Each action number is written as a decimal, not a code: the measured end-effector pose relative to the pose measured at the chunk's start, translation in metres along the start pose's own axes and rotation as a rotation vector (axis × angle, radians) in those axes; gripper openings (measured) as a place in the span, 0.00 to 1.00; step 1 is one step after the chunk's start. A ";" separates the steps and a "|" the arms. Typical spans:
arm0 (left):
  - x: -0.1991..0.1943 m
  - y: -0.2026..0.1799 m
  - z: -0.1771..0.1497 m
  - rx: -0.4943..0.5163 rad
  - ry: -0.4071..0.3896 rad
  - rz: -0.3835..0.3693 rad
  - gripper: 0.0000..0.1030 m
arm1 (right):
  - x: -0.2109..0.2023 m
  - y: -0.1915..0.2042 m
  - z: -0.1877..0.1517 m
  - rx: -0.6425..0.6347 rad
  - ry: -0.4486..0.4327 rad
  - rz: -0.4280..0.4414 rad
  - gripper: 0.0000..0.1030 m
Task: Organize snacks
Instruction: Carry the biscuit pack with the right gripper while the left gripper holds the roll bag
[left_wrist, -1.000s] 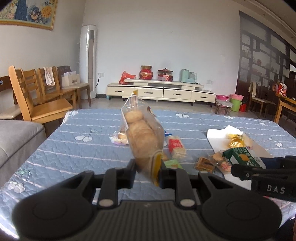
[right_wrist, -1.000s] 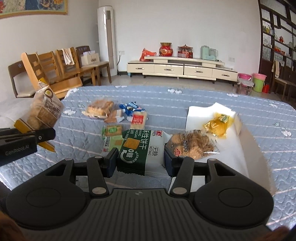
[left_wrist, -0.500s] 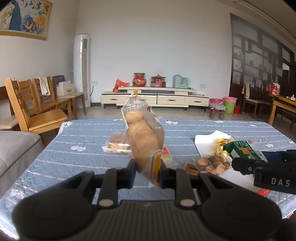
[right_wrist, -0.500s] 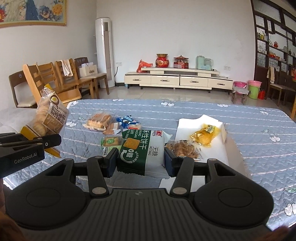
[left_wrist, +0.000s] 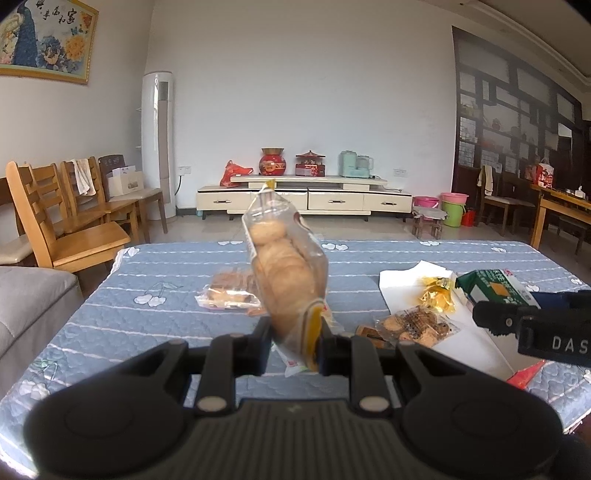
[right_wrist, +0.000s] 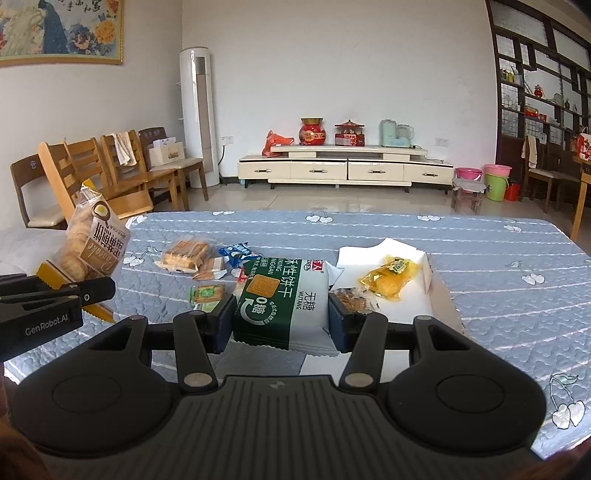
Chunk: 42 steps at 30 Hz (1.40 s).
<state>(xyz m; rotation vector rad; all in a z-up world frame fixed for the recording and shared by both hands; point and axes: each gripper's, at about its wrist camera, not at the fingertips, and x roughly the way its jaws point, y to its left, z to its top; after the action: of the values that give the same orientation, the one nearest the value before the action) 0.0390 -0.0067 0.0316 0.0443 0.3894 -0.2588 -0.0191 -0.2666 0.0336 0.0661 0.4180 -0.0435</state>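
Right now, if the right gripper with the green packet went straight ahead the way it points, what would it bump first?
Probably the table's blue cloth. The right gripper, shut on the green biscuit packet, tilts slightly down; the yellow snack on the white paper sits right of that line. Depth is unclear.

My left claw (left_wrist: 293, 341) hides the low end of the cookie bag (left_wrist: 286, 280). The green cracker pack (right_wrist: 284, 299) covers part of a brown snack packet (right_wrist: 352, 299); I cannot read the small wrappers (right_wrist: 207, 293).

Cookie bag (left_wrist: 286, 273): we see it clear, upright, pinched in our left gripper (left_wrist: 293, 341).
Green biscuit pack (right_wrist: 284, 299): flat, clamped in our right gripper (right_wrist: 282, 321).
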 end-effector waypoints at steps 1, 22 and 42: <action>0.000 0.000 0.000 0.000 0.002 -0.002 0.21 | -0.001 0.000 0.000 0.001 -0.001 -0.002 0.62; 0.005 -0.004 0.001 0.013 0.008 -0.030 0.21 | -0.001 0.005 0.001 0.022 -0.011 -0.038 0.62; 0.014 -0.031 0.005 0.054 0.016 -0.099 0.21 | -0.001 0.000 0.000 0.071 -0.009 -0.092 0.62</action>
<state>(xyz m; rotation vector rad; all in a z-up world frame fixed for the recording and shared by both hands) 0.0452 -0.0407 0.0316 0.0806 0.4008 -0.3671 -0.0195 -0.2666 0.0342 0.1162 0.4100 -0.1488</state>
